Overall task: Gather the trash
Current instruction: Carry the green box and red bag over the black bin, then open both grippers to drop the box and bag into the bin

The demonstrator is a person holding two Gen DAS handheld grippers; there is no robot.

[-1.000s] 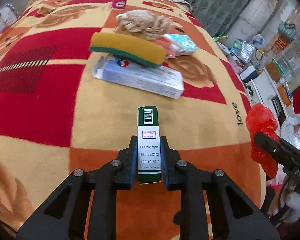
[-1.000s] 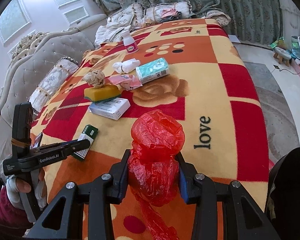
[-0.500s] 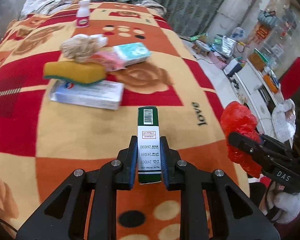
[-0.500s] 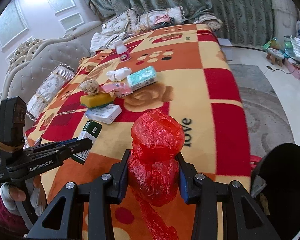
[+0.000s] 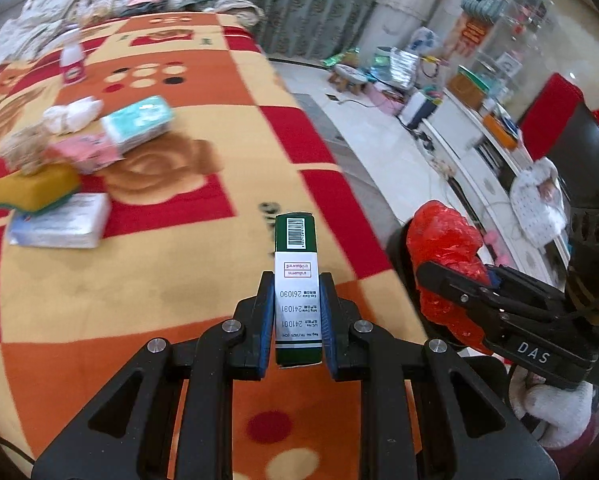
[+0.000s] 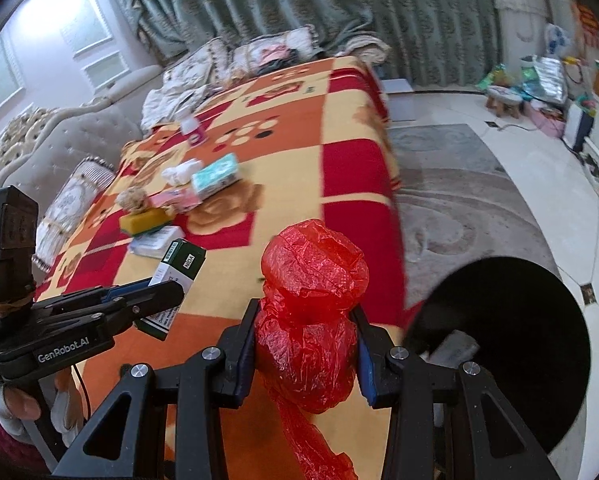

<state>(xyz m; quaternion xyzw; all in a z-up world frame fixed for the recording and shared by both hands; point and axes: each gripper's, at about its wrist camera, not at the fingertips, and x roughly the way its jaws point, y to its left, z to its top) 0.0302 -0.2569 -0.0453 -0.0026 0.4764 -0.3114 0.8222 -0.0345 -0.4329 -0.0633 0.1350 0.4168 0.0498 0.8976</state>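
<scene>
My left gripper (image 5: 295, 316) is shut on a small green and white carton (image 5: 296, 276) and holds it above the bed's near corner; the carton also shows in the right wrist view (image 6: 177, 276). My right gripper (image 6: 305, 344) is shut on a crumpled red plastic bag (image 6: 311, 308), seen from the left wrist view (image 5: 443, 256) at the right. A black bin (image 6: 511, 332) with an open mouth stands on the floor just right of the bag, beside the bed. Something grey lies inside it.
On the patterned blanket (image 5: 179, 264) lie a yellow sponge (image 5: 35, 188) on a white box (image 5: 59, 224), a pink pack (image 5: 87, 152), a teal tissue pack (image 5: 139, 122), a white tissue wad (image 5: 71, 114) and a small bottle (image 5: 72, 62). Floor and furniture lie to the right.
Both grippers have swung right, away from the pile on the bed, still holding the carton and the red bag. The black bin has come into the right wrist view.
</scene>
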